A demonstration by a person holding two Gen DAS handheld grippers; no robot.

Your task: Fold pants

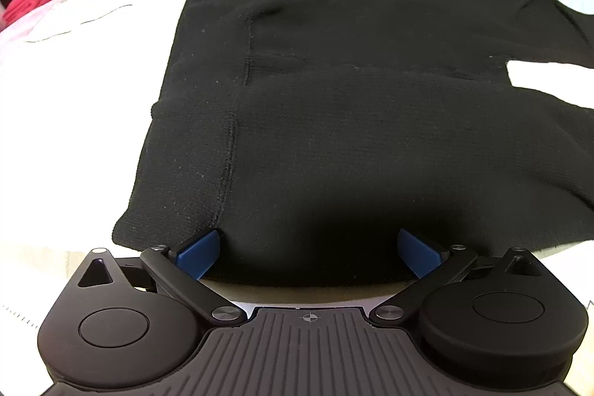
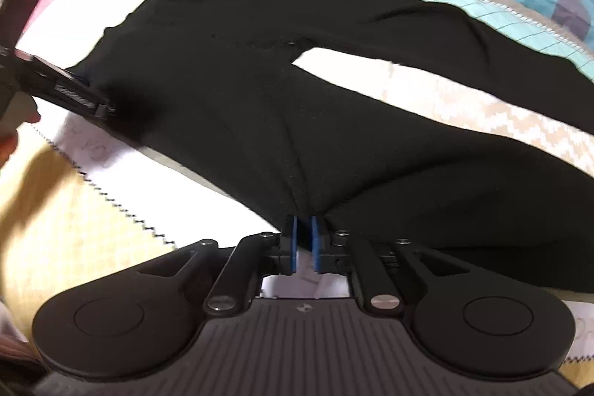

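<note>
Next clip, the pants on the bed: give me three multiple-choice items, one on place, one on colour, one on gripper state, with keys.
1. Where do the pants lie?
A. spread on the bed cover
B. on a chair
C. in a drawer

2. What colour are the pants?
A. pink
B. black
C. teal

3. How is the right gripper?
A. wide open
B. out of view
C. shut on fabric

Key: 1 A, they lie flat with both legs apart; 2 B, dark all over; 3 C, its blue pads pinch the near edge, while the left gripper stands open.

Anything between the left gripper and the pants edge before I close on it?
Nothing visible. The left gripper is open with the near edge of the black pants already lying between its fingers; the right gripper already pinches the same edge.
</note>
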